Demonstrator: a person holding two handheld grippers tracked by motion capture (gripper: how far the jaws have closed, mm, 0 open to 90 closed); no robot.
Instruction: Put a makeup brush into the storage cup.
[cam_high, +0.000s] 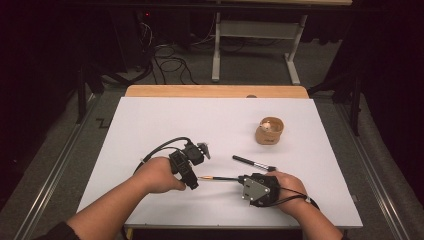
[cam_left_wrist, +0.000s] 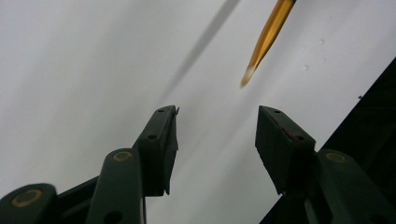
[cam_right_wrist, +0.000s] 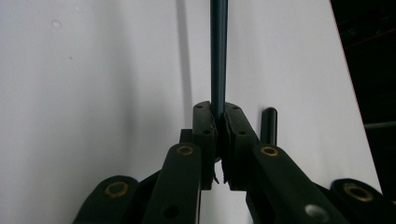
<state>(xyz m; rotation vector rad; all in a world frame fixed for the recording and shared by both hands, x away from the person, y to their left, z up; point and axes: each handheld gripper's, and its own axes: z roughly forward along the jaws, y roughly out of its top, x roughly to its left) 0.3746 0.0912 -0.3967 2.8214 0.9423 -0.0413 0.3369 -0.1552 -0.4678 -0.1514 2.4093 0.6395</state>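
A thin pen (cam_high: 217, 178) with a dark shaft and a gold front end lies level just above the white table, pointing left. My right gripper (cam_high: 241, 179) is shut on its dark shaft (cam_right_wrist: 218, 51), which runs straight out from between the pads. In the left gripper view the gold end with its pale tip (cam_left_wrist: 267, 37) hangs ahead of my left gripper (cam_left_wrist: 217, 109), whose jaws stand apart with nothing between them. In the high view my left gripper (cam_high: 192, 183) sits just left of the gold tip.
A black pen cap (cam_high: 252, 162) lies on the white table (cam_high: 165, 115) behind my right hand, and the same cap (cam_right_wrist: 269, 125) sits right of my jaws. A small brown cup (cam_high: 269, 131) stands at the back right. The table's front edge is near both forearms.
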